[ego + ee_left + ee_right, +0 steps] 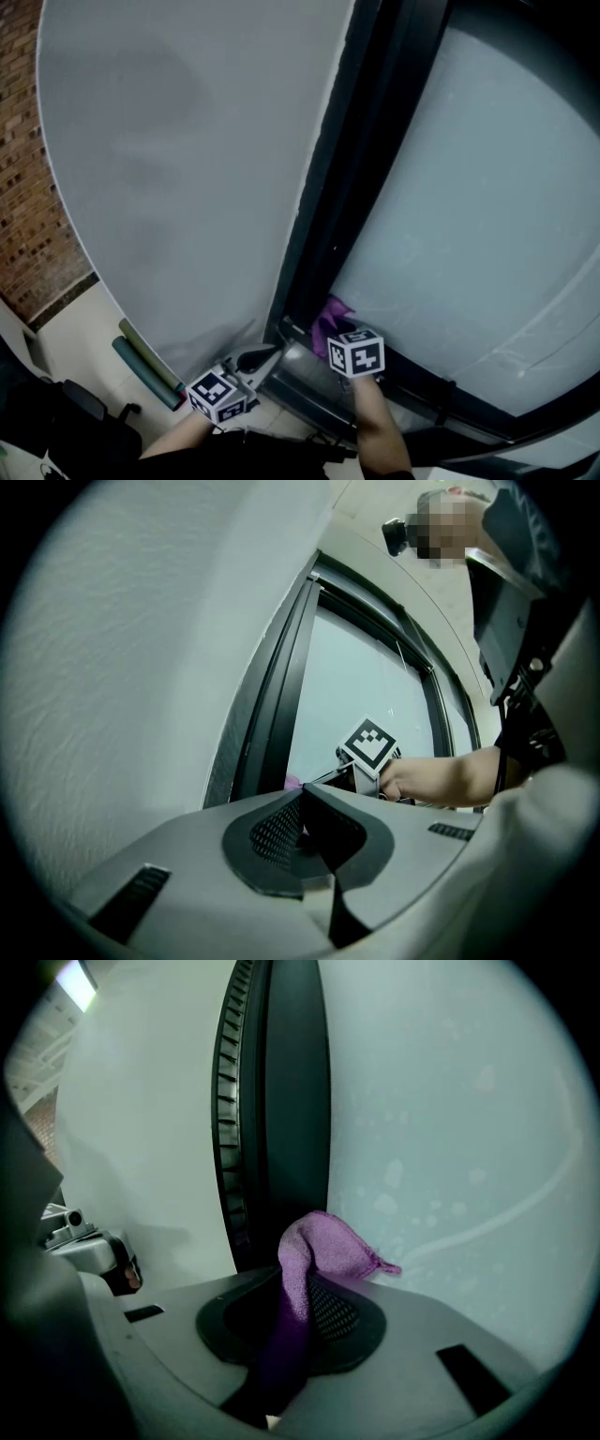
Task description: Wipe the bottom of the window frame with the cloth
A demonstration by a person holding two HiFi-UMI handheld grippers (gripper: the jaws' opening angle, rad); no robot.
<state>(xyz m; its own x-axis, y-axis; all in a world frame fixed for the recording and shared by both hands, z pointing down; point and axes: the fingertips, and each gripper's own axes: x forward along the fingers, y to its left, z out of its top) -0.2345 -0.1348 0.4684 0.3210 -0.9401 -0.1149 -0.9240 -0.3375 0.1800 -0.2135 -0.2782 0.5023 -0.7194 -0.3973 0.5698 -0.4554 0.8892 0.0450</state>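
Clenched on the purple cloth: right tongs, at lower centre of the right gripper view. One fold bulging past the tips, a darker tail trailing back between the jaws. Cloth pushed up against the foot of the dark window frame, right beside the speckled glass pane.

Left tongs pressed together, nothing between them, at lower centre of the left gripper view. Pointed toward the same lower corner of the frame, just left of the right tongs in the head view, apart from the cloth.

Behind the right tongs, a bare forearm at the bottom edge of the head view. Pale grey wall across the upper left, brick along the far left edge, two green rolls at lower left.
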